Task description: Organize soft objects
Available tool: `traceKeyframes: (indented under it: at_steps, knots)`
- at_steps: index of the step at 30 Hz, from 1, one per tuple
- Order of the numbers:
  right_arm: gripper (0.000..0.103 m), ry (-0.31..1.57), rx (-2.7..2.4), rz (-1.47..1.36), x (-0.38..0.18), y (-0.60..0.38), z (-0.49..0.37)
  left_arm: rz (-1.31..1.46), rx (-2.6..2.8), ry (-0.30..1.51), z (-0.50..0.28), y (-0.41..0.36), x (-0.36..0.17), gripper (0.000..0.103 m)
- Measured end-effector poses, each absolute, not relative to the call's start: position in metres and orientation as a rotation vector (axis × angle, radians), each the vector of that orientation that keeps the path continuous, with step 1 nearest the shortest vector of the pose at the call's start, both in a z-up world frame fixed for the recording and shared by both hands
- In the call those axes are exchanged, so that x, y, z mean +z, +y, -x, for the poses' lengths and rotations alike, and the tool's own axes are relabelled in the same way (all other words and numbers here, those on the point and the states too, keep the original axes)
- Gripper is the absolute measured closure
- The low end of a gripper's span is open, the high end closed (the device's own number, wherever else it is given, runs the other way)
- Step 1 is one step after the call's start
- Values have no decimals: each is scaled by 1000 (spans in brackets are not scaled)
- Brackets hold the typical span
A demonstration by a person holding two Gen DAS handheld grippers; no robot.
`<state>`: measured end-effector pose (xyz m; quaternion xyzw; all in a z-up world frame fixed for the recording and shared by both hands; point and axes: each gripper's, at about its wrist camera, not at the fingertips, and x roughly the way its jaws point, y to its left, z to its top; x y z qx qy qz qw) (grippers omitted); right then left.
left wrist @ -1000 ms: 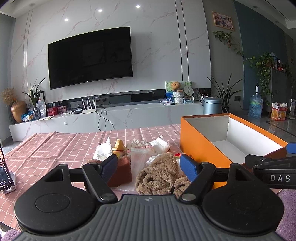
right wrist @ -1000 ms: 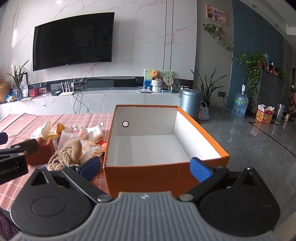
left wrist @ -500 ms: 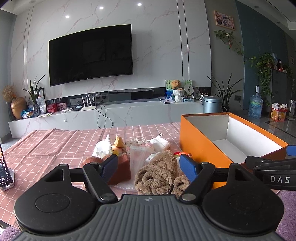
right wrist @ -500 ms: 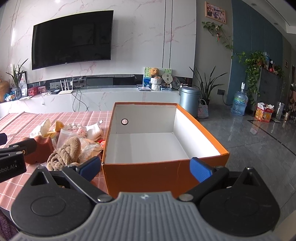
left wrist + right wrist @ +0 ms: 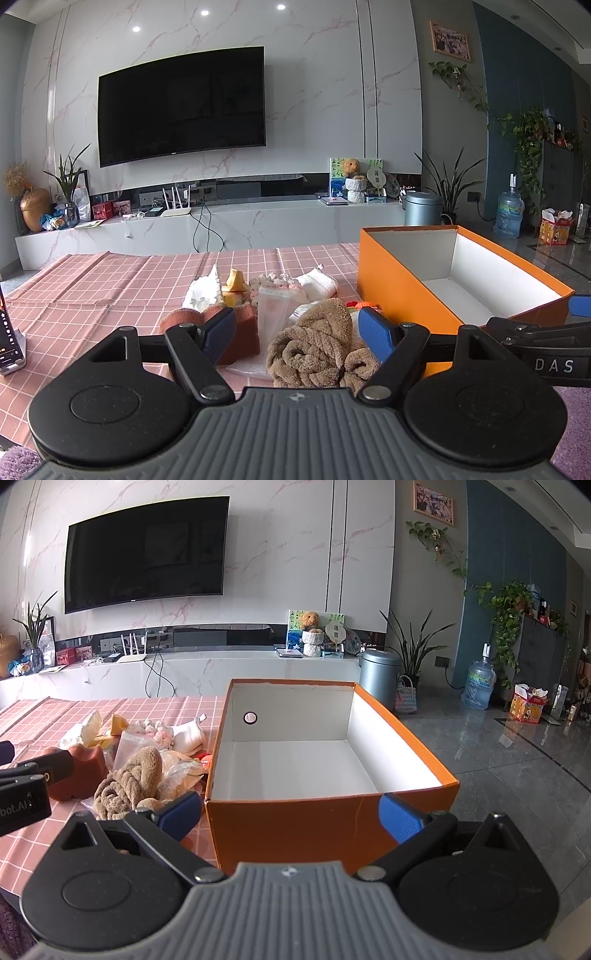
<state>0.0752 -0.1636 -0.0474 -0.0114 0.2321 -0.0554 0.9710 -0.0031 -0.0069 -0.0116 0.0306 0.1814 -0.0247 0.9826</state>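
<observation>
While both claws hang empty, note the handling first. Your left gripper (image 5: 297,334) stands with its blue pads spread wide, nothing between them; the brown knotted towel (image 5: 317,347) sits low centre of the left wrist view, framed by those pads but, as far as you can judge, not touched. It should be light, limp and compressible, with a rough nap that will not slip; take it across the thick knot in the middle, since a pinch on a loose end would likely leave the rest dangling. Left of it lies the rust-coloured sponge block (image 5: 236,325), springy and light, best squeezed across its flat sides. Behind these, mid-frame, the clear plastic bag (image 5: 275,310) looks slick and crinkly, and the white socks (image 5: 319,284) look soft and easy.

At centre right the orange box (image 5: 391,284) rests open and, as far as visible, empty, on the pink checked tablecloth (image 5: 110,284), just beside the pile.

In the right wrist view your right gripper (image 5: 290,814) is likewise spread wide and empty, straddling the near wall of the box.

Against the frame half a second back: the left view's towel sits marginally nearer and the room has shifted slightly; pad spacing is unchanged on both tools, and no object has moved.
</observation>
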Motion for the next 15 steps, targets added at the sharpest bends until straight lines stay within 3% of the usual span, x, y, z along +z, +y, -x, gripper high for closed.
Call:
traceKeyframes:
  at_steps: [15]
  knots:
    - [2,478,-110,25,-48,-164,-75,-49,-57,368,5,-7,-8,14]
